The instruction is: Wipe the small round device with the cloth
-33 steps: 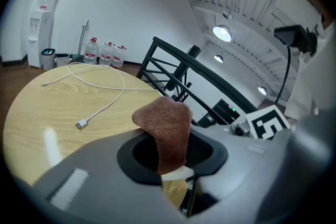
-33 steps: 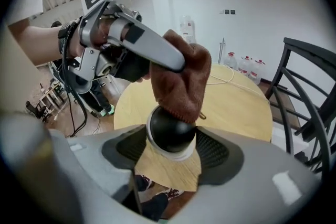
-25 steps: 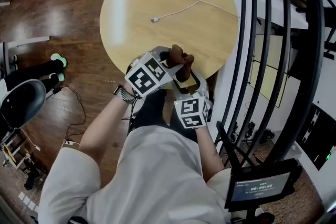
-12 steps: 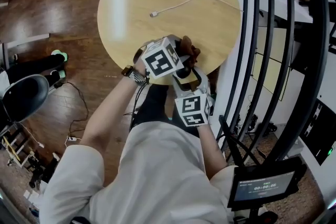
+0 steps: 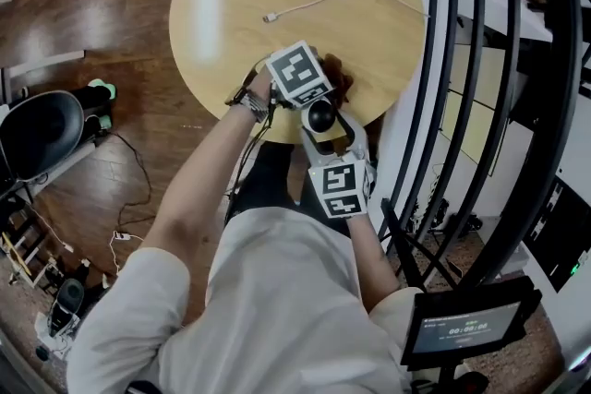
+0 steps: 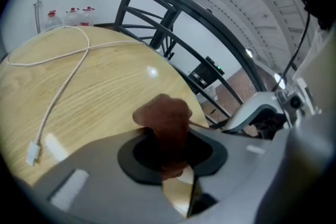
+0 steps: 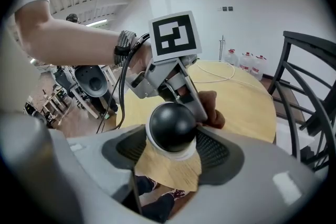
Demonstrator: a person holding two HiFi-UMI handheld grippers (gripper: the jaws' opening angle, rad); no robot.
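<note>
Item: small round device (image 7: 172, 124), a black dome on a white base. It sits upright between the fingers (image 7: 216, 150) of my right gripper (image 5: 321, 123), and both pads press against its sides, so the grip is closed on it. I hold it over the near edge of the desk (image 5: 231, 23), with bare wood showing under it.

Item: cloth (image 6: 164, 115), brown and bunched. It is pinched between the fingers (image 6: 130, 159) of my left gripper (image 6: 167, 150), which are closed on it, and a tuft stands out past the tips. In the right gripper view it lies just beside the dome's far right side, with the left fingertips meeting the dome at its upper right. I cannot tell whether the cloth itself touches the dome.

Item: desk, round, pale wood grain.

Item: white cable (image 6: 34, 153). It lies loose in a loop across the far half of the desk, well apart from both grippers.

Item: black railing (image 5: 480, 106), standing beside the desk on my right.
</note>
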